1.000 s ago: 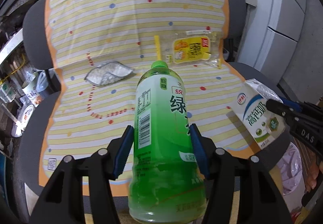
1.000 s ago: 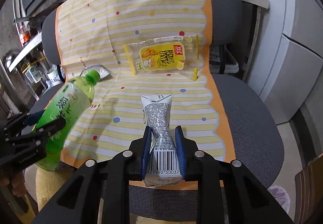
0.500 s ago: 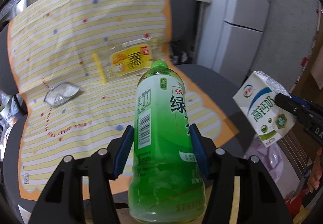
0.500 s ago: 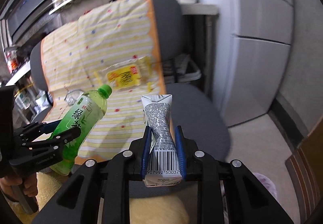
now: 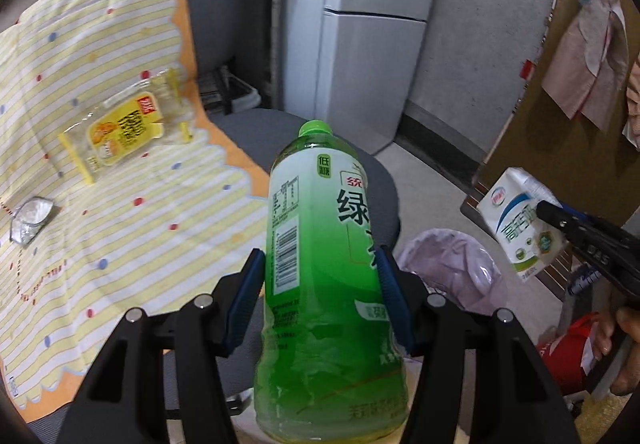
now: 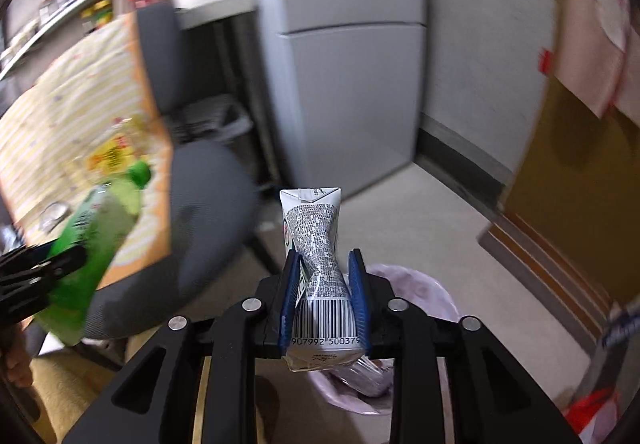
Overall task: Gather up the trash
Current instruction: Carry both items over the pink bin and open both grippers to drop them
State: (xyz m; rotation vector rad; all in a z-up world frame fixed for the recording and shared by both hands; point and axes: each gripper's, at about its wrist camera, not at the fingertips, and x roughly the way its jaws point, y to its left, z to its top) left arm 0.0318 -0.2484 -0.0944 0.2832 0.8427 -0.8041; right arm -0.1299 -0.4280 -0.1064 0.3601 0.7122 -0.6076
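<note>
The left gripper (image 5: 320, 300) has its fingers squeezed on a green tea bottle (image 5: 324, 276), low in the middle. The right gripper (image 6: 323, 296) pinches a crushed milk carton (image 6: 320, 268) tight so it won't slip. Both hang near the lilac bin bag (image 5: 452, 264) at lower right, probably for dropping. A yellow snack wrapper (image 5: 120, 132) and foil scrap (image 5: 32, 220) wait on the chair cloth (image 5: 140, 224), at left.

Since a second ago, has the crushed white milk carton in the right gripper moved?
Yes. The crushed white milk carton swung right, off the grey office chair, toward the lilac-lined bin.
</note>
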